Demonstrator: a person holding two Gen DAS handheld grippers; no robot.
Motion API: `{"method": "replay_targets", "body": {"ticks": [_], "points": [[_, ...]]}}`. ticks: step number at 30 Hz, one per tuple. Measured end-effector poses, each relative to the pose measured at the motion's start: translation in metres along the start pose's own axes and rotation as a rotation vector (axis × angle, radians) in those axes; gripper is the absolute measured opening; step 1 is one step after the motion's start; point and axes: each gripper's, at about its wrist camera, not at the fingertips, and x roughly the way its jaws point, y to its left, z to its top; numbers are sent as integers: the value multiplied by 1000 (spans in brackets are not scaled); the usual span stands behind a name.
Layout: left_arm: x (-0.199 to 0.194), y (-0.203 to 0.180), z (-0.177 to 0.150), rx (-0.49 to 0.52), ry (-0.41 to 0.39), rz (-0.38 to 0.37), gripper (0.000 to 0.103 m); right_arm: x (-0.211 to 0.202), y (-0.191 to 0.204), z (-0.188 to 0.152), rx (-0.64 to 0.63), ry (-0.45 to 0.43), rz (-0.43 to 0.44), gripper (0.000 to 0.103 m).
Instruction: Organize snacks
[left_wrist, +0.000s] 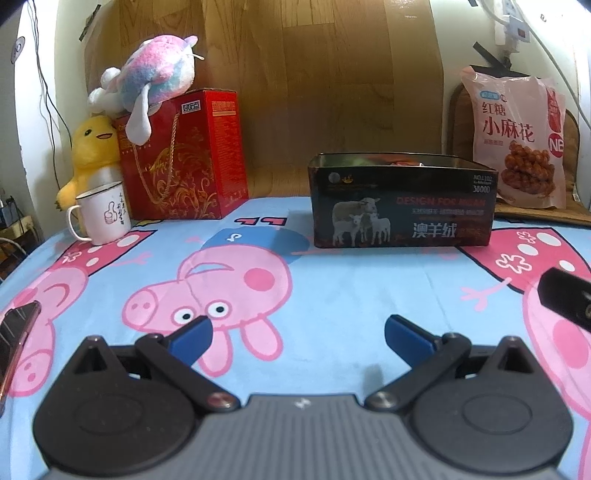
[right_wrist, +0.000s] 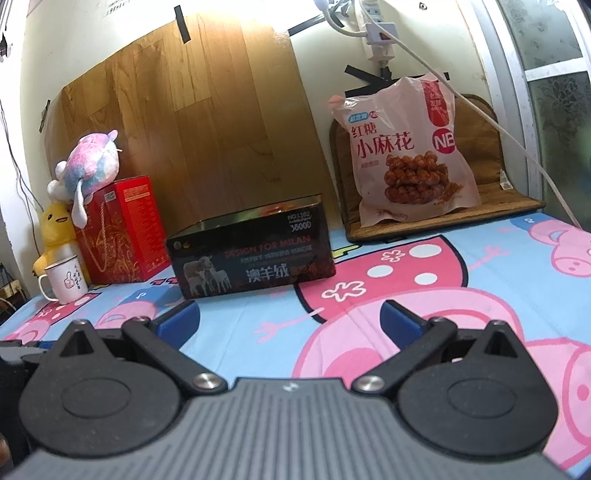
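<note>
Pink snack bag (right_wrist: 400, 147) printed with fried twists, upright on mat (right_wrist: 491, 206), both grippers' jaws spread, empty.

- Dark tin box (left_wrist: 402, 206): only slivers of orange-red contents show over the rim; can't tell what they are in either view.
- Small print on the box front is too blurred to read.
- Pink snack bag (left_wrist: 517, 140): fine text under the big characters unreadable.
- Yellow duck plush (left_wrist: 92, 147): lower body hidden behind the white mug (left_wrist: 105, 216).
- Red gift box (left_wrist: 184, 155): left part covered by the pink-blue plush (left_wrist: 155, 74).
- Dark object (left_wrist: 565, 301) cut off by right edge, unidentifiable.
- Shiny flat object (left_wrist: 16, 332) cut off by left edge.
</note>
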Motion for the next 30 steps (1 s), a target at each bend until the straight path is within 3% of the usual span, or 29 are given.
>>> {"method": "replay_targets", "body": {"ticks": [14, 19, 30], "points": [[-24, 5, 7, -23, -21, -1, 103, -15, -2, 0, 44, -1, 38, 103], [-27, 0, 8, 10, 6, 29, 103, -19, -4, 5, 76, -8, 49, 103], [-33, -2, 8, 23, 33, 14, 103, -24, -7, 9, 102, -13, 66, 103]]}}
